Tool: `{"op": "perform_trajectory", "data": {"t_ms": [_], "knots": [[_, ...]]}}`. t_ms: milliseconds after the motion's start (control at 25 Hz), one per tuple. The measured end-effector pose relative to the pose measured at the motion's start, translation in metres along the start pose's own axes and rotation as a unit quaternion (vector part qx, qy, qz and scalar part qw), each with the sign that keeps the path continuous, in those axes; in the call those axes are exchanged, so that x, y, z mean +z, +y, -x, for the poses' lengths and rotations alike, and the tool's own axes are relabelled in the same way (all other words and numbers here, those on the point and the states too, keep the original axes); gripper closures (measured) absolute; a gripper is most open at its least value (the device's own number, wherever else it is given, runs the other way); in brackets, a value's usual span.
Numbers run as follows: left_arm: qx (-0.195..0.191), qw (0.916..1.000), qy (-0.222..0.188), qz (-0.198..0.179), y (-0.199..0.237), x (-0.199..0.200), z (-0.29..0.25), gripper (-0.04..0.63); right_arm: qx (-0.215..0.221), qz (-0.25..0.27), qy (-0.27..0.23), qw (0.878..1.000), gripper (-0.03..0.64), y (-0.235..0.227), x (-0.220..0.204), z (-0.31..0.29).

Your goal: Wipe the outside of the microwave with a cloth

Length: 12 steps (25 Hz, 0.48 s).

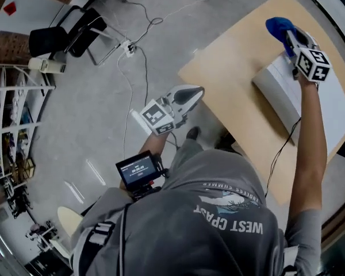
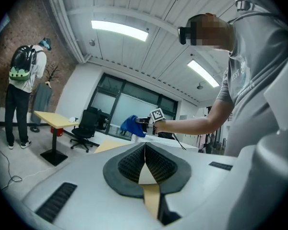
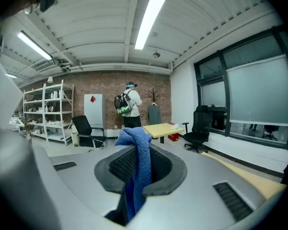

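A light wooden table point(image 1: 236, 91) stands on a grey floor point(image 1: 92, 114). On the table, toward its right side, sits the white microwave point(image 1: 279, 94), and a black cable point(image 1: 280, 149) runs from it across the tabletop and over the near edge. Left of the table, a white power strip point(image 1: 128, 48) with trailing leads lies on the floor, with a black office chair point(image 1: 66, 36) and a white shelf rack point(image 1: 11, 125) farther left.

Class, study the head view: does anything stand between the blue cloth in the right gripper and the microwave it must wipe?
Nothing visible does. The right gripper grips the blue cloth at the far end of the white microwave, with only bare tabletop beside it.
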<state>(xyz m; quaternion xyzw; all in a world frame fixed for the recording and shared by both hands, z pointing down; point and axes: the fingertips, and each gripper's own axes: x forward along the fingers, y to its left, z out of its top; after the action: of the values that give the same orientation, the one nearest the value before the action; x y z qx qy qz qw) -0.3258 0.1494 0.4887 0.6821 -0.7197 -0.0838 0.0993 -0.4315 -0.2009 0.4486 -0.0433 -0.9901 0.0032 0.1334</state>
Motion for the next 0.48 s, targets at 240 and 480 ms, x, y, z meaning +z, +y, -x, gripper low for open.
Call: {"op": "perform_trajectory", "data": {"t_ms": [240,480], "knots": [[-0.026,0.9993,-0.004,-0.026,-0.026,-0.014,0.019,0.572,-0.05,0.016,-0.043,0.998,0.571,0.009,-0.014,0.093],[-0.071,0.9967,-0.005,-0.039,-0.051,0.011,-0.009,0.572,-0.102,0.06,0.015,0.993,0.57,-0.018,-0.028,0.173]]}}
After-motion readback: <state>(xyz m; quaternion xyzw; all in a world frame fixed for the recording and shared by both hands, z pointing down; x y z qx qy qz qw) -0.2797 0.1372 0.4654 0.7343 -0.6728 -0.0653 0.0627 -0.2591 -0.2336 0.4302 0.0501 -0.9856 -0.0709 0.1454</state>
